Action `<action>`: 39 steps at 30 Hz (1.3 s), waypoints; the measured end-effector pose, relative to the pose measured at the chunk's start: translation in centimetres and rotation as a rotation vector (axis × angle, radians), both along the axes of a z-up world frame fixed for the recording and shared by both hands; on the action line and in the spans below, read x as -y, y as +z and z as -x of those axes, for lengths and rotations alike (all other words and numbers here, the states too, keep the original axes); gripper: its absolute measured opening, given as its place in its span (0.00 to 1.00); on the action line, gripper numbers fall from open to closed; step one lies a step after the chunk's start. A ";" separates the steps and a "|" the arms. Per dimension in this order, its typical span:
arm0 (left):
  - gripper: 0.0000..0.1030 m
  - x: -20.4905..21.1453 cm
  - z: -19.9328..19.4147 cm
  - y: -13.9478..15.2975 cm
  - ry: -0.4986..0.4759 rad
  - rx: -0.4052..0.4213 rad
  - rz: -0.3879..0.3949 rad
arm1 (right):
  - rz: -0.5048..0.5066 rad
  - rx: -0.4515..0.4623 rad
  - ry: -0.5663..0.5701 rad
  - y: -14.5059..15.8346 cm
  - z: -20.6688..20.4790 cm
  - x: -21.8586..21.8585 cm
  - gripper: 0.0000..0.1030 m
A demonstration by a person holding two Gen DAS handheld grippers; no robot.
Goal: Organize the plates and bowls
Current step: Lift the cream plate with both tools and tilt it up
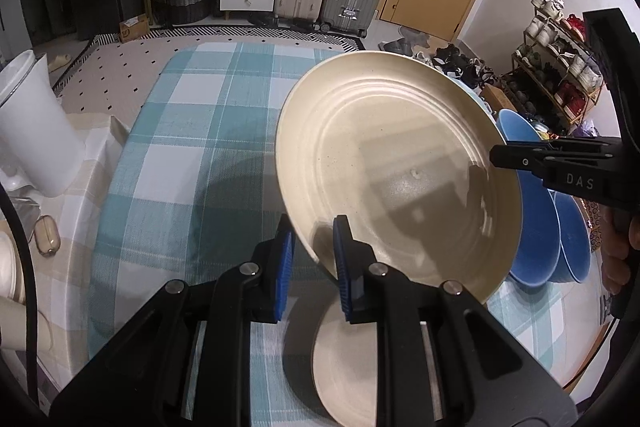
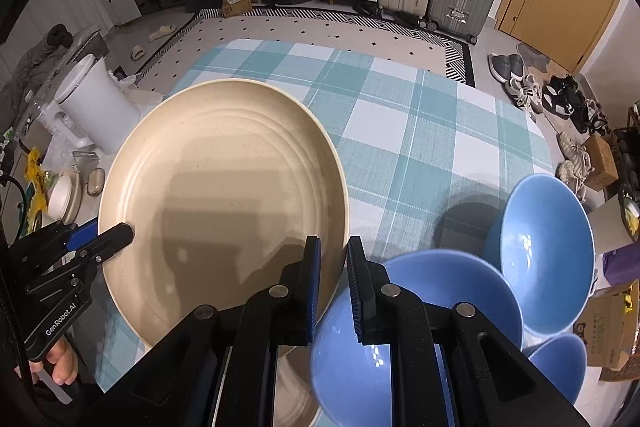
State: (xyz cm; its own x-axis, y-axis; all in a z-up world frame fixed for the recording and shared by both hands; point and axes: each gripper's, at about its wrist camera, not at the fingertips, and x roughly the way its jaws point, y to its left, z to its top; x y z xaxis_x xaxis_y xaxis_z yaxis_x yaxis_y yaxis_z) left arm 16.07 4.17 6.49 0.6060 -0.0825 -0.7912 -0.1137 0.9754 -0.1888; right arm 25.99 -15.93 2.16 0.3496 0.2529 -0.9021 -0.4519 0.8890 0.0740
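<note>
You are holding the plate by opposite rims, left gripper and right gripper both pinching it. It is looking stiff, glazed and probably slippery, so be keeping it level over the table.

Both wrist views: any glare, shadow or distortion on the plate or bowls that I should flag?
Left wrist view: the plate carries a blocky gripper shadow and soft sheen on its ridges; the fisheye bends the room's edges and darkens the corners. Right wrist view: a broad shadow covers the plate's centre, small bright glints sit in the blue bowls, the edges curve likewise. Both are sharp.
</note>
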 end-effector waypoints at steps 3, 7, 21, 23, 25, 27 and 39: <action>0.16 0.6 1.6 0.5 -0.003 0.009 -0.002 | -0.009 0.014 -0.001 0.5 1.4 0.4 0.13; 0.16 1.2 3.2 0.8 -0.012 0.018 -0.010 | -0.025 0.030 -0.006 1.0 3.3 1.1 0.13; 0.16 3.5 8.6 1.3 -0.040 0.050 -0.015 | -0.056 0.084 -0.017 2.3 9.5 3.4 0.13; 0.16 3.9 9.4 1.3 -0.043 0.053 -0.018 | -0.060 0.089 -0.020 2.4 10.4 3.5 0.13; 0.16 3.9 10.0 1.3 -0.047 0.056 -0.022 | -0.065 0.092 -0.022 2.3 11.3 3.7 0.13; 0.16 4.1 10.6 1.3 -0.051 0.056 -0.026 | -0.072 0.092 -0.025 2.2 11.9 3.9 0.13; 0.16 4.5 13.8 0.6 -0.070 0.065 -0.041 | -0.069 0.088 -0.024 0.3 14.9 4.2 0.13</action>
State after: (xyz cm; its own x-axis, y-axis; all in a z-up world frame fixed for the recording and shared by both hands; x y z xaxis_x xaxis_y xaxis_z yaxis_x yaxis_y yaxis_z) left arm 2.32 -0.31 7.10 0.6497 -0.0945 -0.7543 -0.0337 0.9877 -0.1528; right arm 11.12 -20.11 2.50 0.4333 0.3040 -0.8484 -0.4381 0.8937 0.0965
